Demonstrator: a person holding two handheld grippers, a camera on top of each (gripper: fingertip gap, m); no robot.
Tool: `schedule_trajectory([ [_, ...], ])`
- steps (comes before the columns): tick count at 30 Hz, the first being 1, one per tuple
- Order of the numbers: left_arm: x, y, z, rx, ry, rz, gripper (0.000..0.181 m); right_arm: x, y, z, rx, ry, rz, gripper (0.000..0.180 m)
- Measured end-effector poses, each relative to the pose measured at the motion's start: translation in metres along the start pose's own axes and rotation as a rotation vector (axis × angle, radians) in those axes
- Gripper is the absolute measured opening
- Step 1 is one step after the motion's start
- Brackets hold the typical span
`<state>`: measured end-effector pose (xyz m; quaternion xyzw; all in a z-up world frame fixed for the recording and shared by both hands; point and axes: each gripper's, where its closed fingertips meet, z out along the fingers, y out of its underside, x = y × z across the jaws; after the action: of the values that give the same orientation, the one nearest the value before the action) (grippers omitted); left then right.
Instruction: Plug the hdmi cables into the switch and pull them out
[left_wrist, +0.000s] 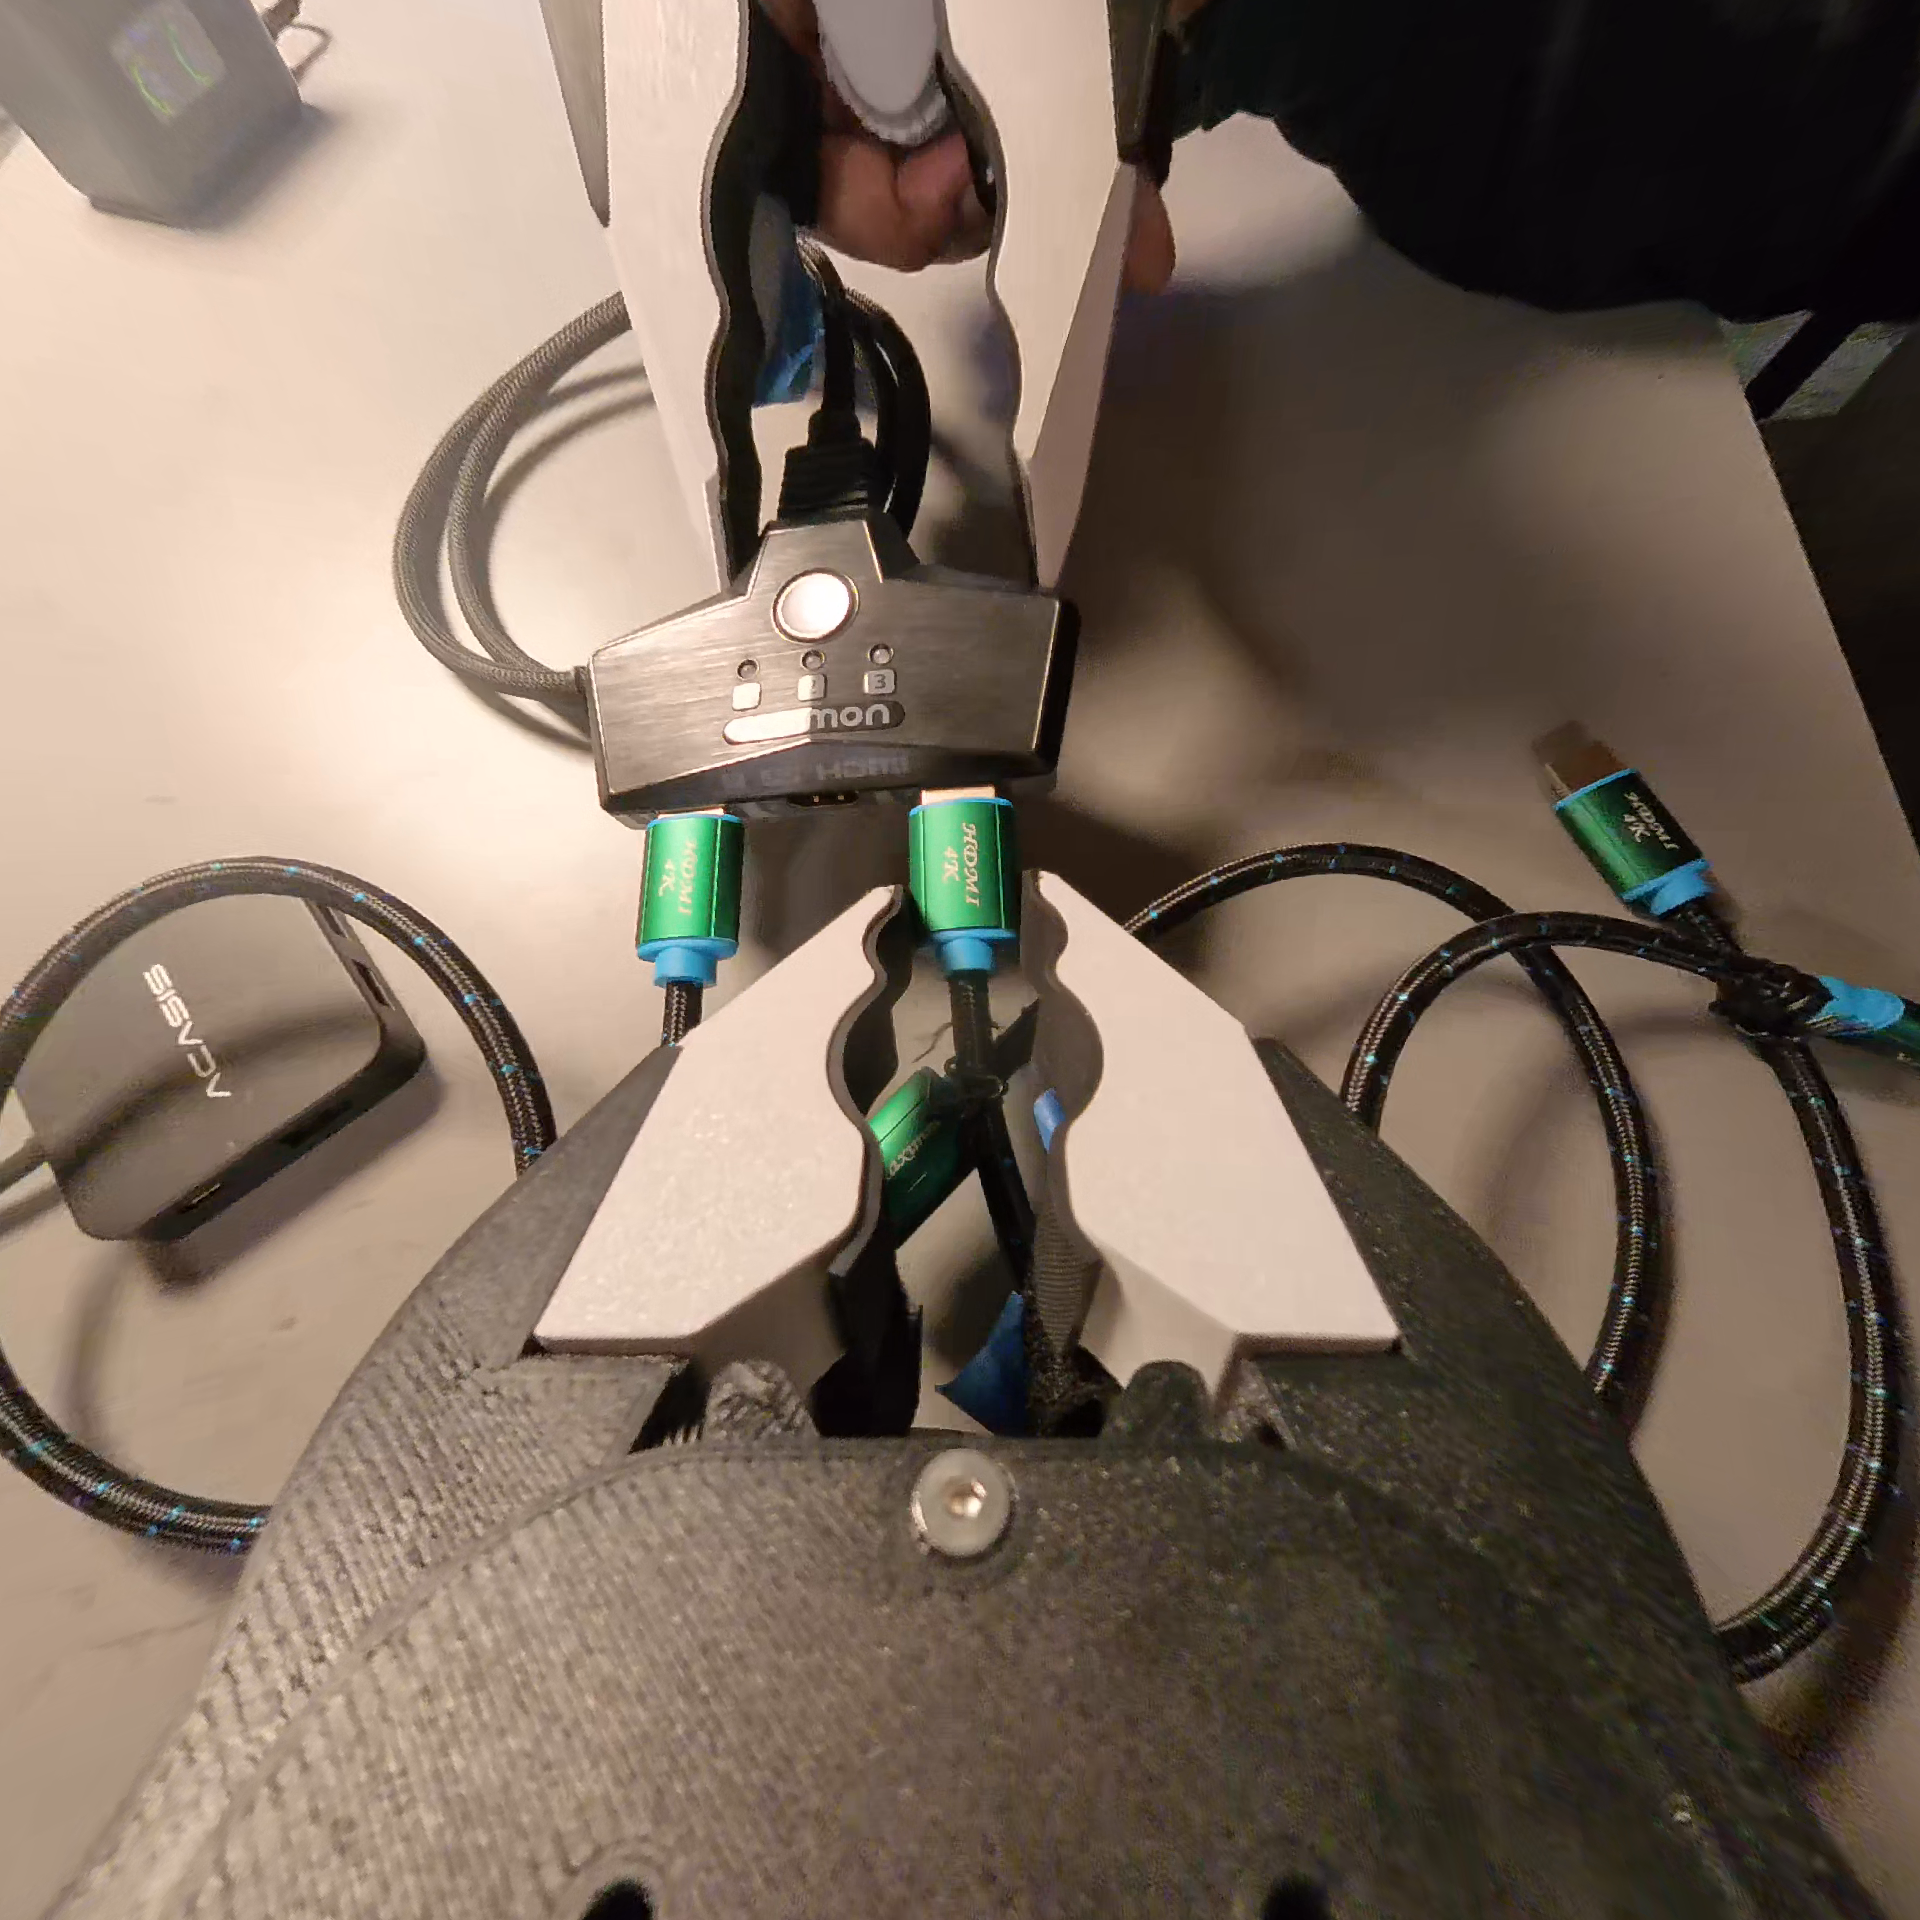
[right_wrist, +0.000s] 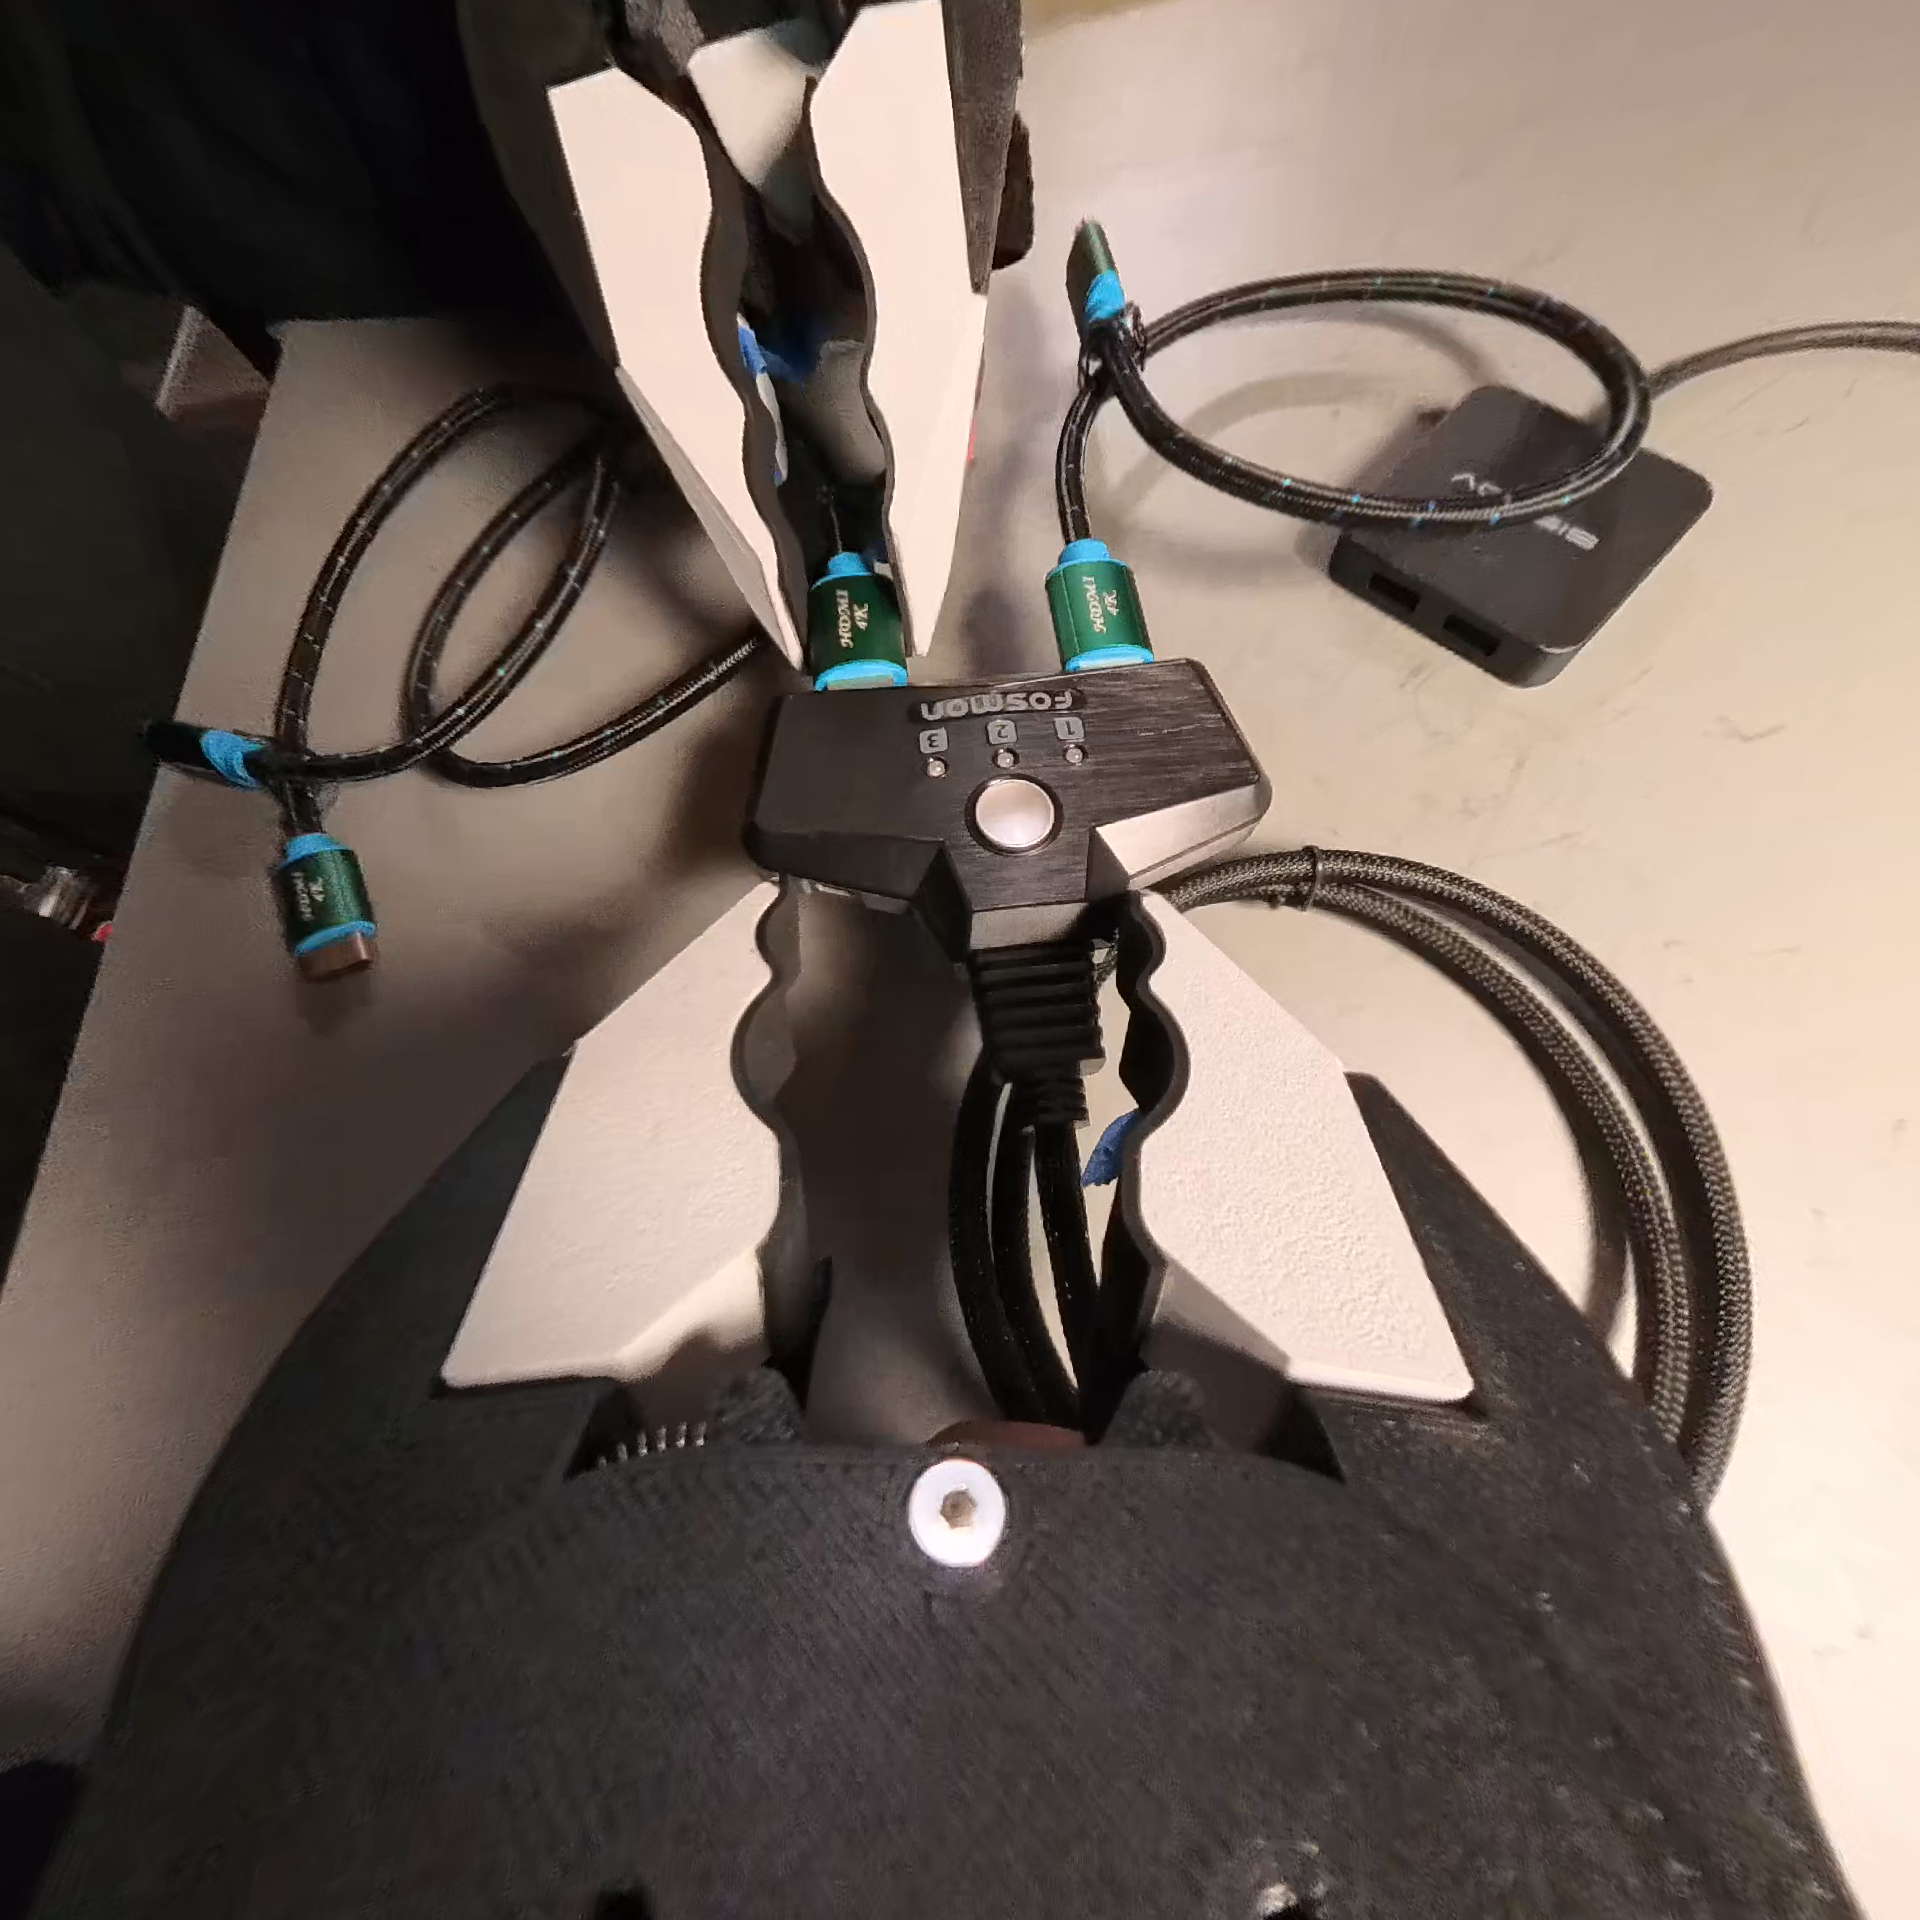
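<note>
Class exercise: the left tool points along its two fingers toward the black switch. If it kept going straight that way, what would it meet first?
The left tool already has a green HDMI plug between its fingertips. That plug sits at the switch port, so pushing on would likely drive it into the switch body, which the right tool steadies from behind.

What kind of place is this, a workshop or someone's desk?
Probably an office or lab desk: a plain pale tabletop with a black HDMI switch, braided cables and a black hub box.
</note>
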<state>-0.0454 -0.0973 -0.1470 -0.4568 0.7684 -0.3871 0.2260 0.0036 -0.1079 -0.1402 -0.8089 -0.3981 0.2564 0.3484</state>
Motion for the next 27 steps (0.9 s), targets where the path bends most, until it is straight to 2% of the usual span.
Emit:
schedule_trajectory([
  [14,0.001,-0.006,0.002,0.024,-0.022,0.030,0.018,0.000,-0.005,0.008,0.020,-0.007,-0.004,0.063],
  [18,-0.009,-0.006,0.002,0.037,-0.067,0.007,0.019,0.009,-0.004,0.004,0.024,0.057,-0.035,0.064],
  [27,-0.022,-0.017,-0.004,0.084,-0.152,-0.001,0.018,0.025,-0.002,0.008,-0.059,0.274,-0.308,0.075],
])
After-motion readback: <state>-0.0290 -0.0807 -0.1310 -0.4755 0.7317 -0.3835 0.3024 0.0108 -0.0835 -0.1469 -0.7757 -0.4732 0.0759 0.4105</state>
